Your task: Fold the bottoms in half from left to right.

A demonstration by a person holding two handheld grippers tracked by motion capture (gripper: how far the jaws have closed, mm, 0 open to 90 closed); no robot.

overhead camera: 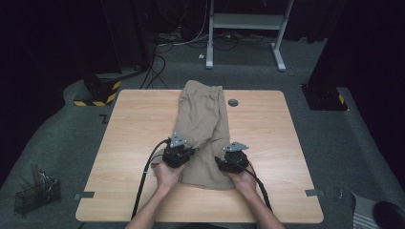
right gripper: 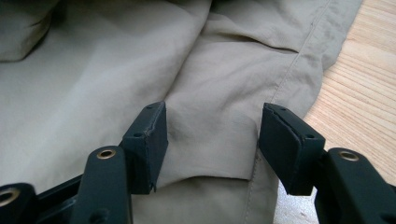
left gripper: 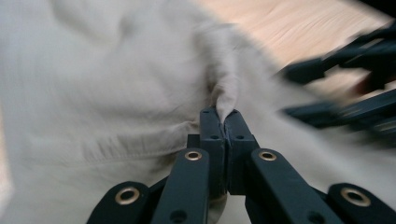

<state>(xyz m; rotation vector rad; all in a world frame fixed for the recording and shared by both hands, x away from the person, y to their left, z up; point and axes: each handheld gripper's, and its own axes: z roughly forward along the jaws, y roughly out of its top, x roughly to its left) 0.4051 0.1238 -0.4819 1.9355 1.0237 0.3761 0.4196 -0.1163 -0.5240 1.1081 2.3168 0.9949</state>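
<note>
Khaki shorts [overhead camera: 203,129] lie in the middle of the wooden table [overhead camera: 133,143], with the waistband at the far side and the legs toward the person. The cloth is wrinkled, and one leg is folded over the other near the lower part.

The left gripper [left gripper: 224,122] is closed on a small pinch of the cloth. In the left gripper view its two black jaws are pressed together, and a narrow fold of the shorts [left gripper: 116,93] stands up between their tips. In the high view this gripper [overhead camera: 179,151] is at the left edge of the shorts, where the cloth is a little lifted, and the left hand [overhead camera: 167,174] holds it from behind.

The right gripper [right gripper: 212,140] is open. Its jaws stand apart over the shorts [right gripper: 140,60], near the hem and the side seam, and the cloth lies between them, not pressed. The bare table shows just beside the right jaw. In the high view the right gripper [overhead camera: 234,160] is at the lower right part of the shorts, held by the right hand [overhead camera: 244,180].

A black cable [overhead camera: 143,183] runs from the left gripper down across the table.
</note>
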